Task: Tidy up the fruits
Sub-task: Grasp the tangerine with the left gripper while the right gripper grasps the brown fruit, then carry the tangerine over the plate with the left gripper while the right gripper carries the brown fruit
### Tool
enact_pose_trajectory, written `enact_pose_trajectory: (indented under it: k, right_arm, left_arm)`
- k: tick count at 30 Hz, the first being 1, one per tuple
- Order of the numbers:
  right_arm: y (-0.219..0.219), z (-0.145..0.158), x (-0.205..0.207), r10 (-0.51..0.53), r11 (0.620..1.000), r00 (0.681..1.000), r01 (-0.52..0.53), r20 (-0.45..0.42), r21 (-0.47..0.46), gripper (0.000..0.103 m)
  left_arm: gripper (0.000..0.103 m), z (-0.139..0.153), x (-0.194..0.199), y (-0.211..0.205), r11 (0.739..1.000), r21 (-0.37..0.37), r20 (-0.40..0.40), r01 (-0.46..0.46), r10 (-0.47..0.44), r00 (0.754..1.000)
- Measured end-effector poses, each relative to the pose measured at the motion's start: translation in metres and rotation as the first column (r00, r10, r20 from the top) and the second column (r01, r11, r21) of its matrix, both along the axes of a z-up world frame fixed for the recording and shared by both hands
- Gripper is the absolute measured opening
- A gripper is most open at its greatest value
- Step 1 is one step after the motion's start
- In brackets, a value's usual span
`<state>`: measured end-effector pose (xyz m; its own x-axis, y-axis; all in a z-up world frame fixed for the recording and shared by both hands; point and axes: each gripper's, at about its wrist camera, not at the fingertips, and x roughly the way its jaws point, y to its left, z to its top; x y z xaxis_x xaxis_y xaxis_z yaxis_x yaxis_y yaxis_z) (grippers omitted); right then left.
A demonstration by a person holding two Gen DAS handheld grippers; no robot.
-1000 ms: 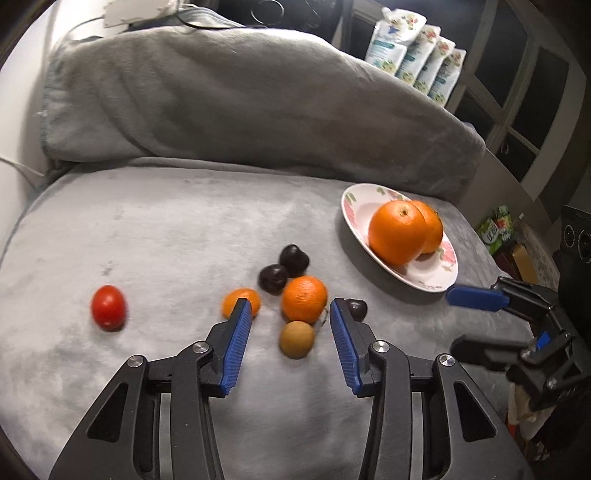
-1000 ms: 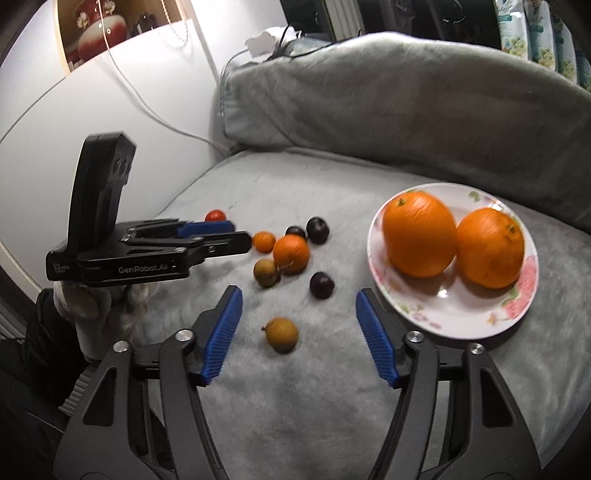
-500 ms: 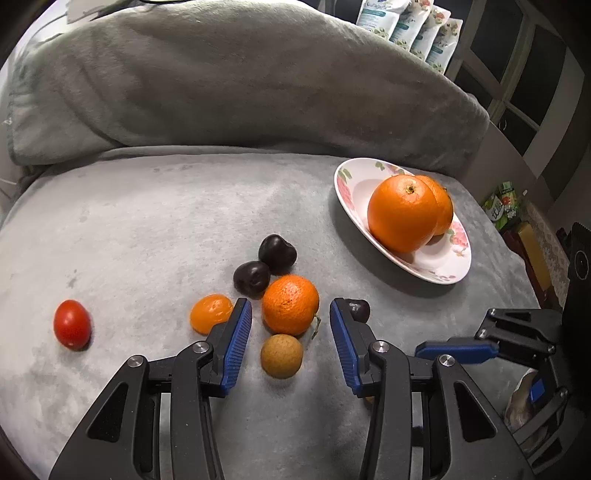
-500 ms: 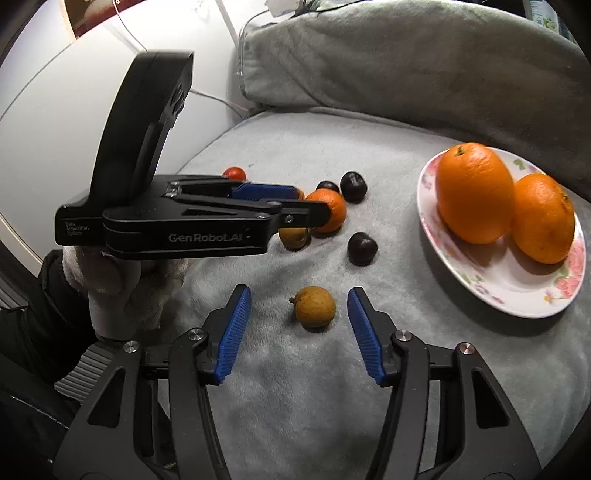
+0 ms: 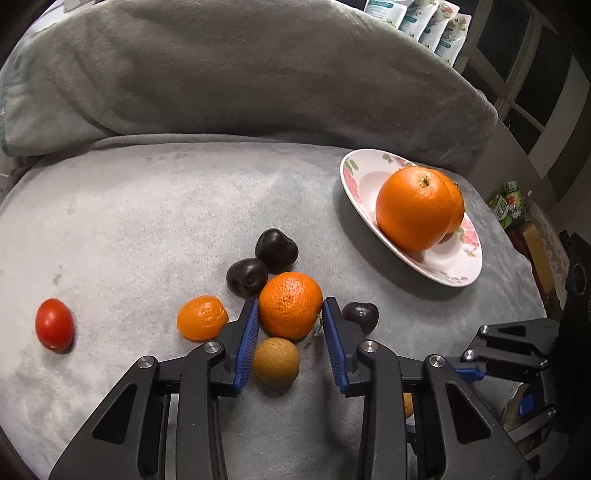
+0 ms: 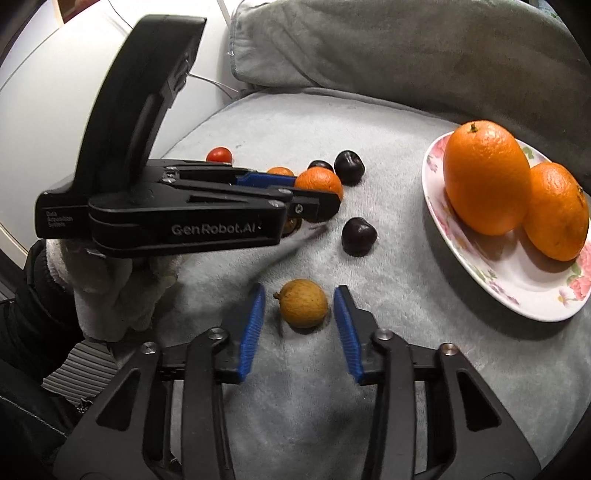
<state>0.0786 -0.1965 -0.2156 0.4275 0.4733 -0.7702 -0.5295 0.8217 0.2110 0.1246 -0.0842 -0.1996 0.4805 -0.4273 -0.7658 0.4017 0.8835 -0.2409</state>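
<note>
My left gripper [image 5: 290, 317] is open with its blue pads on either side of a tangerine [image 5: 290, 304]; it also shows in the right wrist view [image 6: 314, 199]. A brown longan [image 5: 275, 362] lies just below the tangerine. My right gripper [image 6: 299, 306] is open around a second longan [image 6: 303, 302]. A flowered plate [image 5: 436, 264] at the right holds two large oranges [image 5: 413, 206]. Three dark plums [image 5: 246, 277] [image 5: 276, 250] [image 5: 360, 315], a small orange kumquat [image 5: 201, 322] and a red tomato [image 5: 54, 329] lie loose on the grey blanket.
A thick grey folded blanket [image 5: 240, 74] runs along the back as a raised ridge. Snack packets [image 5: 417, 22] stand behind it. A white wall and cable [image 6: 210, 79] lie at the left. The seat edge drops off at the right [image 5: 532, 236].
Both grippers moved forward and down. The left one now brackets the tangerine; the right one now brackets the lone longan and has narrowed a little.
</note>
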Motion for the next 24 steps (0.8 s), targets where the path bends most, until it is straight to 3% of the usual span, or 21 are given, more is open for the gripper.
enact_pose_trajectory:
  k: [2, 10, 24]
  right_arm:
    - [0.0, -0.002, 0.001, 0.001, 1.0, 1.0, -0.001, -0.005, -0.002, 0.032]
    - [-0.004, -0.002, 0.0, -0.011, 1.0, 1.0, 0.011, -0.001, 0.02, 0.032]
    - [-0.038, 0.03, -0.021, -0.092, 0.994, 0.992, 0.086, 0.088, 0.067, 0.031]
  left_arm:
    - [0.033, 0.0, 0.001, 0.001, 1.0, -0.006, -0.001, -0.003, 0.003, 1.0]
    - [0.033, 0.008, -0.003, 0.009, 0.999, -0.028, 0.009, -0.016, 0.017, 1.0]
    - [0.033, 0.035, -0.001, -0.002, 0.998, -0.065, 0.059, 0.004, 0.0, 0.998]
